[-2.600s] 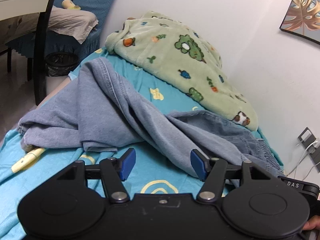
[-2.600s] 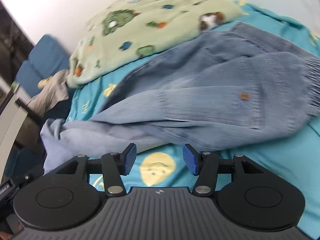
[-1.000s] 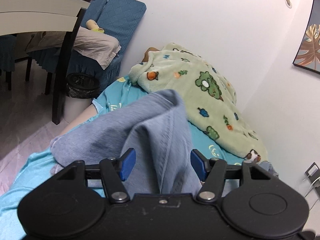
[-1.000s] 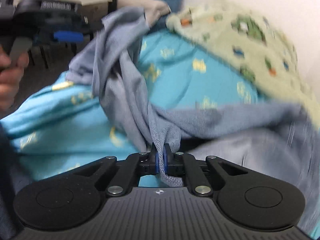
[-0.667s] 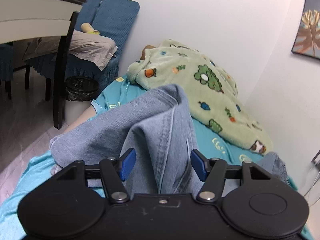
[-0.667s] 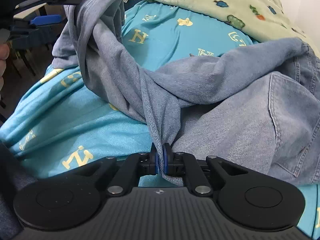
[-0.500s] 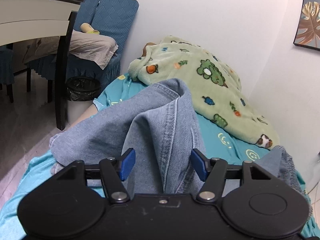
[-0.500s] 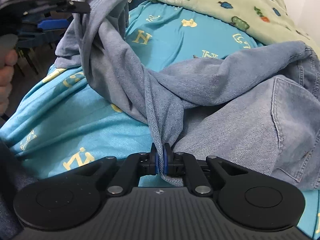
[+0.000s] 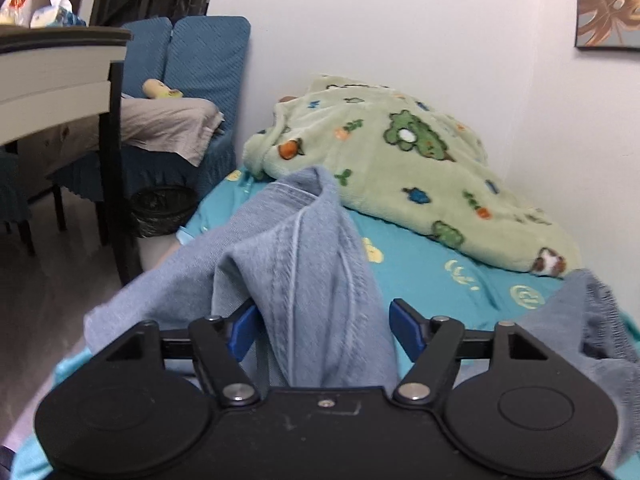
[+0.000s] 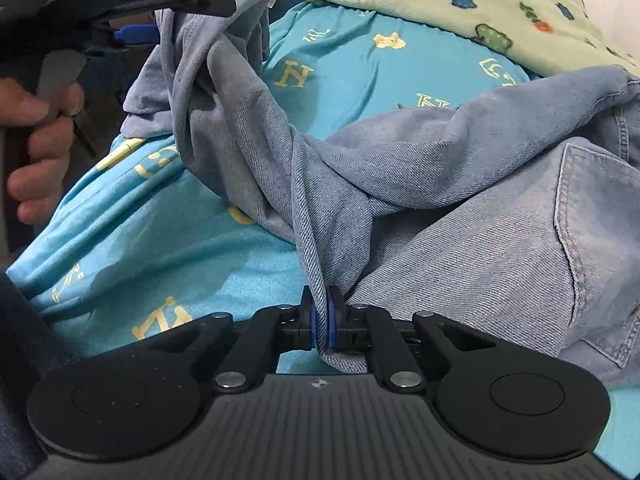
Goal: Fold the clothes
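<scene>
Your right gripper (image 10: pixel 320 322) is clamped tight on a gathered fold of the blue jeans (image 10: pixel 460 200), the denim pinched between its blue pads (image 10: pixel 308 322) and hanging a little below them. From this pinch one twisted leg of the jeans rises toward the upper left, where it drapes over your left gripper (image 10: pixel 132 34), held in your left hand (image 10: pixel 38 136). The rest of the jeans, with a stitched back pocket (image 10: pixel 592 248) facing up, lies on the turquoise sheet (image 10: pixel 360 64) to the right. In the left wrist view, your left gripper (image 9: pixel 322 328) stands wide with its jaws opening; the jeans leg (image 9: pixel 304 276) bunches up between the blue pads (image 9: pixel 404 326), brushing the left one and clear of the right. Beyond it, a green cartoon-print blanket (image 9: pixel 400 152) lies heaped against the white wall (image 9: pixel 400 20). A blue-covered chair (image 9: pixel 200 52) and a table (image 9: pixel 56 64) stand at the far left beside the bed.
</scene>
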Motion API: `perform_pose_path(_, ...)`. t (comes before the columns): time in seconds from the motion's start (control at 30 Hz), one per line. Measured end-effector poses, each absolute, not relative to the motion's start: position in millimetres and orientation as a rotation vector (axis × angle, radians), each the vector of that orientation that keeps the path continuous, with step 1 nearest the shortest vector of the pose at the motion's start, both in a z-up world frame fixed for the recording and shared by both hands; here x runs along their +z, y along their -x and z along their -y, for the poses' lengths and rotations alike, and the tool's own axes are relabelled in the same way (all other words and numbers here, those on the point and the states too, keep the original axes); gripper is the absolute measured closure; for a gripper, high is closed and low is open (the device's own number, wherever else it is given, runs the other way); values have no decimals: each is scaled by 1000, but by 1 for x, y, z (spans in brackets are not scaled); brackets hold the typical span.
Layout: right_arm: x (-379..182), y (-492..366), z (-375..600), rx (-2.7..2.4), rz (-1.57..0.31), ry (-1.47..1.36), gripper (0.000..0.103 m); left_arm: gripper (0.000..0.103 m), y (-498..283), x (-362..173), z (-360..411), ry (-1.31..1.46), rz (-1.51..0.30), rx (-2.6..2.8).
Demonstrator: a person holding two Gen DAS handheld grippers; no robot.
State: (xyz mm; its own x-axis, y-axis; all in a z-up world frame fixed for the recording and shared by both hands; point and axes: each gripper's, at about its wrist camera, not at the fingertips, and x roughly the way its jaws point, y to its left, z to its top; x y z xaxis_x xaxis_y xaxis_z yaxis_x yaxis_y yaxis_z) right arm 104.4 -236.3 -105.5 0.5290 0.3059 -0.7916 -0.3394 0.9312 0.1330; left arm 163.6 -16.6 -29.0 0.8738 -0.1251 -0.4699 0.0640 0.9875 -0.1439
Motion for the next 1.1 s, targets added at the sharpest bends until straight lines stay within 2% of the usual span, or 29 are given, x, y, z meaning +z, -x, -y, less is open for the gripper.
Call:
perform_pose_path(0.1,-107,-106,238,392,-934,24,97,67,-171,-29,6,162,-530,-94)
perform_pose_path(0.27,-106,-105,238,402,-928,28,97,81,-158,-23,1,183,-542,-50)
perform_pose_path(0.63,-102,-103,250,401,-936,-38,97,84,-84,-30,-28,324,-615,88)
perform_pose_path(0.97,-76,-103,304,423,-789,-523,88,82,-81,-53,-43,388,-702,113)
perform_pose_path(1.0,-74,-105,307,425,-764,-560,84,82,-81,-55,-45,395,-708,113)
perform_pose_path(1.03,-72,-107,311,423,-740,-595,71,82,-80,-56,-46,406,-711,111)
perform_pose_path(1.1,-68,-111,315,418,-686,-629,54,81,-80,-57,-47,421,-714,108)
